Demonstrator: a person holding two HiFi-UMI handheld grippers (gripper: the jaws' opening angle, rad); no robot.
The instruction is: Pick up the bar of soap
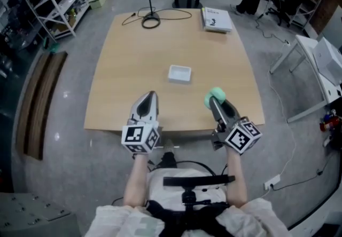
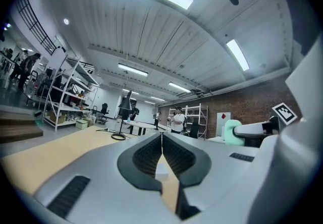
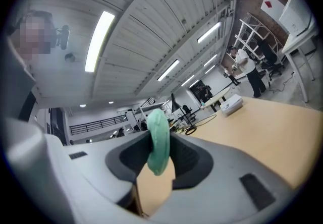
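Soap bar (image 1: 217, 93) partly hidden by right tongs (image 1: 214, 102); book (image 1: 216, 19) print illegibly small.

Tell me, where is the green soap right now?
The soap is gripped in the right gripper. In the head view it is over the table's near right side, right of the white dish.

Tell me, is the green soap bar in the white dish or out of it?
Out. The green soap bar is clamped between the right hand-held gripper's jaws, apart from the white dish, which looks empty.
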